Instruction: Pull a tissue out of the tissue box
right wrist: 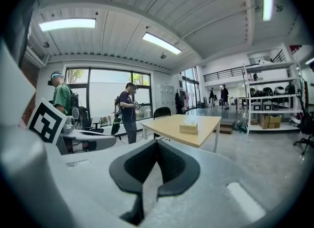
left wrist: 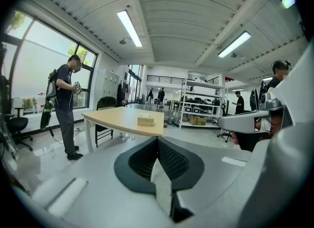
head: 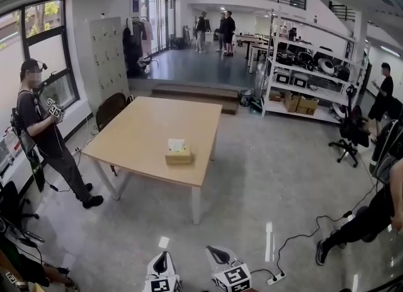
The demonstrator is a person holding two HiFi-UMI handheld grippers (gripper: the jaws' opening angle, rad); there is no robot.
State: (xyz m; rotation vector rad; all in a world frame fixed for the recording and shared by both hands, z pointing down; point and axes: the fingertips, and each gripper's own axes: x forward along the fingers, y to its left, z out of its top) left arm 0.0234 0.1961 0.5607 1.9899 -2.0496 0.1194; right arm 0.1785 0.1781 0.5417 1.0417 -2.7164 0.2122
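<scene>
A tan tissue box (head: 178, 154) with a white tissue sticking up from its top stands near the front edge of a light wooden table (head: 145, 133). Both my grippers are low in the head view, far short of the table, over the grey floor. The left gripper (head: 161, 257) and the right gripper (head: 218, 253) point toward the table, their jaws together with nothing between them. In the left gripper view the shut left gripper (left wrist: 157, 139) aims at the tissue box (left wrist: 145, 120). In the right gripper view the shut right gripper (right wrist: 156, 142) has the tissue box (right wrist: 188, 127) off to its right.
A person (head: 44, 134) holding grippers stands left of the table by a black chair (head: 110, 109). Another person (head: 368, 218) is at the right. A cable and power strip (head: 275, 278) lie on the floor. White shelving (head: 308, 77) and an office chair (head: 349, 136) stand beyond.
</scene>
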